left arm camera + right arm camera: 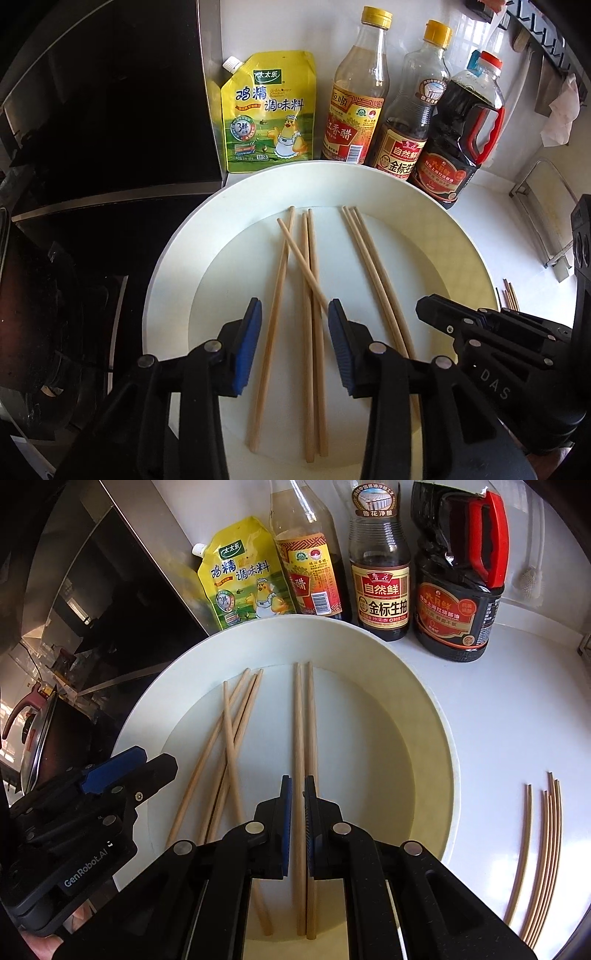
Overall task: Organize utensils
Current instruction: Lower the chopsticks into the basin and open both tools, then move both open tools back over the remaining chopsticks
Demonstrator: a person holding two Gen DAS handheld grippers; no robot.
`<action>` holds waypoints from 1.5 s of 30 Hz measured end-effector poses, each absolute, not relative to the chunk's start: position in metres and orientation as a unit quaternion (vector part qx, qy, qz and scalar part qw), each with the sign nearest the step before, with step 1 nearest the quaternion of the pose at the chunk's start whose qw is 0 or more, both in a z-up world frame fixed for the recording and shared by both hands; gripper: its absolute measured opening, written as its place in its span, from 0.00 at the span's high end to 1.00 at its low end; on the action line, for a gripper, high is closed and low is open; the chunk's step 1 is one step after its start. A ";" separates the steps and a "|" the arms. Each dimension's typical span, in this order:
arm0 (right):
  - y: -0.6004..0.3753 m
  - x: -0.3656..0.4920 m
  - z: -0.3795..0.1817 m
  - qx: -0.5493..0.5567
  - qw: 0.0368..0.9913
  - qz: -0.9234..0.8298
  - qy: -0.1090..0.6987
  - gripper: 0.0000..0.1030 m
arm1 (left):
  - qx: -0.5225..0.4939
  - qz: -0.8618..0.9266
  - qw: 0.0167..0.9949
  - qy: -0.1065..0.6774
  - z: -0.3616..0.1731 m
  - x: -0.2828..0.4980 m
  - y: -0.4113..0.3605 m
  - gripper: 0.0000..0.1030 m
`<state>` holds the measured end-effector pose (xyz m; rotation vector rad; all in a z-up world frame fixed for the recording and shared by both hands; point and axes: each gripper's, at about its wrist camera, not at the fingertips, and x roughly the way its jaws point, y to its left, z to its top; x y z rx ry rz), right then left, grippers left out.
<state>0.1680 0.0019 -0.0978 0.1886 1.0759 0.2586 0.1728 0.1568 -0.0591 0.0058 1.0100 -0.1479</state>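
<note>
Here, on a white plate (177, 266) near the worktop's back edge, the left tongs (294, 334) hang open over crossed chopsticks (308, 280), seemingly to straighten them, while the right tongs (297, 814) are closed, apparently pinching a straight pair (306, 716), though contact is unclear.

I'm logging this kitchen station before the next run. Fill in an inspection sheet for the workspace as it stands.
Surface: white countertop, bare patches clean.
Job's things: six chopsticks lie in the white plate, four crossed, two parallel; more chopsticks on the counter beside it.
Clutter: yellow seasoning pouch, three sauce bottles behind the plate.
Grippers: left gripper open over the crossed sticks; right gripper shut above the parallel pair.
Cables: nothing seen.
Surroundings: stove at left, metal rack at right.
</note>
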 end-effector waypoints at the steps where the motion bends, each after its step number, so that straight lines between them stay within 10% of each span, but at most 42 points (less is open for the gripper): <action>1: 0.000 0.166 -0.097 0.090 0.847 0.122 0.510 0.94 | 0.002 -0.071 0.873 0.483 -0.058 0.171 0.156 0.63; 45: -0.248 0.021 -0.116 0.073 0.862 0.062 0.498 0.66 | 0.023 -0.115 0.865 0.488 -0.060 0.059 -0.065 0.40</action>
